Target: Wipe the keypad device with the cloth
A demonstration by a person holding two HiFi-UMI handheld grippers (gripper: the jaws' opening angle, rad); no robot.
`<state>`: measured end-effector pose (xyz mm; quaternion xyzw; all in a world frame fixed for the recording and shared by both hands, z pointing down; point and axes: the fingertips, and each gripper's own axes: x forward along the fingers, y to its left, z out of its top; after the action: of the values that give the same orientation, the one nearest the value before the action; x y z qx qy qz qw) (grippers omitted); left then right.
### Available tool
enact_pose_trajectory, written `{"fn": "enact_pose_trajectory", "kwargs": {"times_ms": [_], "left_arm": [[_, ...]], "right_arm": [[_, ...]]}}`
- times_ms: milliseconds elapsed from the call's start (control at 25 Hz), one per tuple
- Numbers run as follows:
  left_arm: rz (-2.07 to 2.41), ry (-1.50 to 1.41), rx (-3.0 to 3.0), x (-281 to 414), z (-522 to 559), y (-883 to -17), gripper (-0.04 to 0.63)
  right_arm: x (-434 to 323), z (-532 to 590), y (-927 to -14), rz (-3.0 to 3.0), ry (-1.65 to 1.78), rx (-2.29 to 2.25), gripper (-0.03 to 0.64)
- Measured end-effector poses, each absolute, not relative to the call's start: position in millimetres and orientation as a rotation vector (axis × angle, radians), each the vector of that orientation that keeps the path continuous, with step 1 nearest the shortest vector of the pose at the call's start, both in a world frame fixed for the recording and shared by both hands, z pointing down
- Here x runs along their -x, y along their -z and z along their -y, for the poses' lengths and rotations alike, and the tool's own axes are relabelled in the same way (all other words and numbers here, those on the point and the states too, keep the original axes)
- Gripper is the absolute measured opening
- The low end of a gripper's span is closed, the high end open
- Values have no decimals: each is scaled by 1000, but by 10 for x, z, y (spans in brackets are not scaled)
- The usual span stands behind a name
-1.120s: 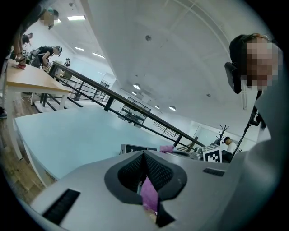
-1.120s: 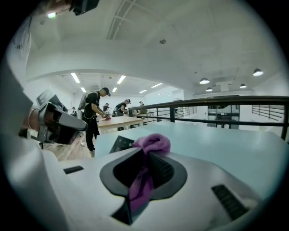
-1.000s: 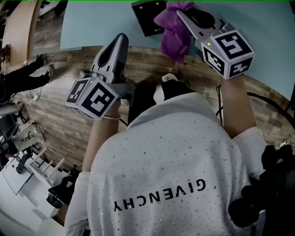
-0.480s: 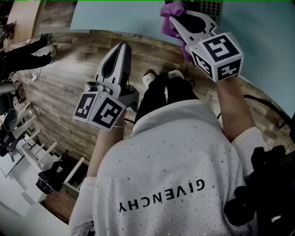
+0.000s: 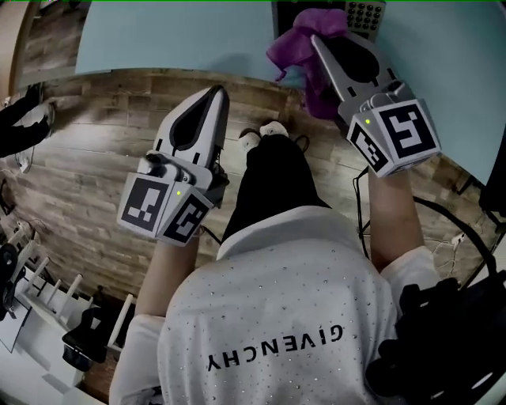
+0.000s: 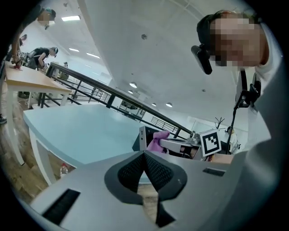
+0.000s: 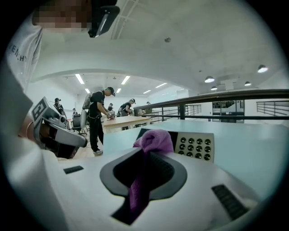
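Looking steeply down in the head view, a person in a white shirt (image 5: 277, 316) holds a claw in each hand at the edge of a pale blue worktop (image 5: 174, 39). The right claw (image 5: 318, 41) reaches over the near edge of the worktop and pinches a purple cloth (image 5: 294, 49). The cloth bunches around the claw's tip, and part of it hangs down below. Just beyond the cloth, at the top of the view, lies the keypad device (image 5: 365, 11), of which only a part shows. Whether the cloth touches it cannot be told from above.

In the right gripper view, the two jaws are closed on the cloth (image 7: 153, 140), which runs as a strip between them and puffs out past the tips of the right claw (image 7: 145, 152). The keypad device (image 7: 195, 145), dark on one side with a light panel of round dark buttons, sits right behind the cloth on the worktop (image 7: 253, 149). Further back, people (image 7: 97, 117) stand at a wooden table (image 7: 122, 121).

The left claw (image 5: 213, 96) hangs over the wooden floor (image 5: 87, 158), short of the worktop and well apart from the device. In the left gripper view, the left claw (image 6: 144, 155) has its jaws pressed together at the tips, with nothing between them.
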<state>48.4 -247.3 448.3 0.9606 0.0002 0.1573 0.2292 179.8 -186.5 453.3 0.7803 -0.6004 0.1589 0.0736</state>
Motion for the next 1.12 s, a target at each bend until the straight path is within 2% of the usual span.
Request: {"fn": "enact_pose_trajectory", "kwargs": {"times_ms": [480,1120], "left_arm": [[-171,-357,-2672,-645,2417,-4452,6],[-194,-337,-2656,-639,2678,-4136,6]], "right_arm": [[-2248,1198,-4533,1419,-427,-2421,45],[-2137,1170,-4467,1205,-639,-2292,46]]}}
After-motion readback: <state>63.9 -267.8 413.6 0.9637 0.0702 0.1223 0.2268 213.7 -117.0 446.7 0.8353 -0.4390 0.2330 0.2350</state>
